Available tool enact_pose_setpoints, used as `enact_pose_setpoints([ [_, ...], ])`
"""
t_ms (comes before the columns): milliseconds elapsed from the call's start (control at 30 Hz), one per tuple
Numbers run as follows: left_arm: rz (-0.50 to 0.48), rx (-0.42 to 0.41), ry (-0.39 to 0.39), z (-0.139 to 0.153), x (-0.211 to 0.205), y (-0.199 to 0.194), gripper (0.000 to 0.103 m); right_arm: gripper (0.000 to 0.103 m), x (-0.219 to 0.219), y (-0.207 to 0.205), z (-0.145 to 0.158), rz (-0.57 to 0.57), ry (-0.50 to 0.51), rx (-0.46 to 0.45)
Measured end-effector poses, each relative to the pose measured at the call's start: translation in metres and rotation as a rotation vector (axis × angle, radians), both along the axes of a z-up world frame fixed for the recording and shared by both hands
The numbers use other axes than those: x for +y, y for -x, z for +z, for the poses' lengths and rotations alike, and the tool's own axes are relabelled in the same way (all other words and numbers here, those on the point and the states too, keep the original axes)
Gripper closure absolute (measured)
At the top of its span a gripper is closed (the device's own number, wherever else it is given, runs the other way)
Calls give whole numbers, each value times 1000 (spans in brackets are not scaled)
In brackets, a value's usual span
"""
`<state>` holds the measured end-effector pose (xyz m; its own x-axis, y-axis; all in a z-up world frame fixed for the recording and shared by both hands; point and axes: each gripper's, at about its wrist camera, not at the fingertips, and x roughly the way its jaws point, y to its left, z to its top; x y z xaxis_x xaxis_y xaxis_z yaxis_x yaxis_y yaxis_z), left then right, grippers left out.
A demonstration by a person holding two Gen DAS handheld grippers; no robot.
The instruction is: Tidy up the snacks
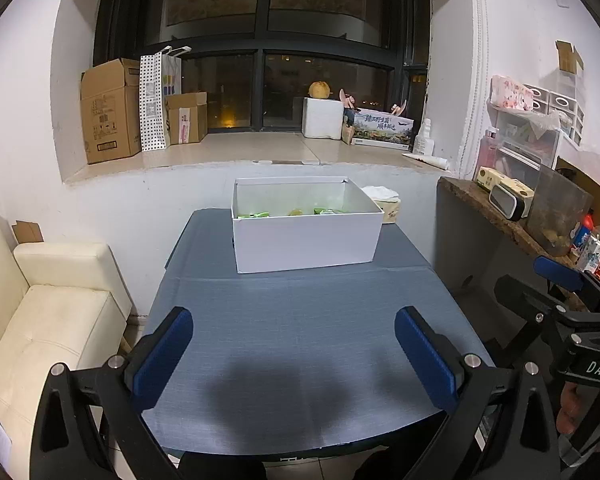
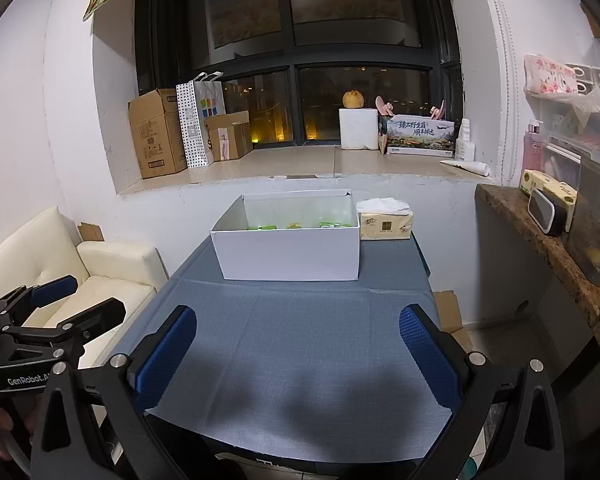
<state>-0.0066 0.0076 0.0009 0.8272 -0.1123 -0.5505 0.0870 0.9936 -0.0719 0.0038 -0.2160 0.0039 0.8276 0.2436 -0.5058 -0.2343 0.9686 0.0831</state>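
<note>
Snacks (image 1: 292,212): green and yellow packets lie in the bottom of the white box (image 1: 306,242), only their tops showing over the near wall; how many there are cannot be told.
Box: open-topped, standing on the far half of the blue-grey counter (image 1: 300,340), its long side running left to right across both views.
Tissue pack (image 2: 385,224): just beside the box's right end, at the far right corner of the counter.
Near half of counter: bare cloth with nothing lying on it, only soft shadows.
Left tongs (image 1: 294,356): spread wide, nothing between the blue pads, held over the near edge of the counter and pointing at the box.
Right tongs (image 2: 298,360): likewise spread wide and empty, alongside the left pair and aimed the same way.
Key relation: the box lies straight ahead of both tongs and well apart from them, across the bare cloth; in the left view it sits about centred, in the right view slightly left of centre, so neither hand looks clearly nearer.
Approach, as a judgement: any reach for a snack must go forward and then down over the near wall, since the packets lie below the rim.
Progress, as a judgement: with no loose snacks visible outside the box, the sorting looks close to done or not yet begun.
</note>
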Motion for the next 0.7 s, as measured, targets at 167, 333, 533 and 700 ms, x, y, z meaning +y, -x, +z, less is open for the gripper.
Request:
enact_pose_setpoints([
  [167,-8,-1,-1,-1,-2,1,0,0,1,1,0,-4,3,0],
  [333,-8,1,-3,-1,-4,0,0,0,2,2,-1,-4,3,2],
  [533,-9,2,-5,-1,-5,0,0,0,2,3,0,1,3,-1],
  [700,-8,2,-4,-1,-5,1,0,0,2,3,0,4,4,-1],
])
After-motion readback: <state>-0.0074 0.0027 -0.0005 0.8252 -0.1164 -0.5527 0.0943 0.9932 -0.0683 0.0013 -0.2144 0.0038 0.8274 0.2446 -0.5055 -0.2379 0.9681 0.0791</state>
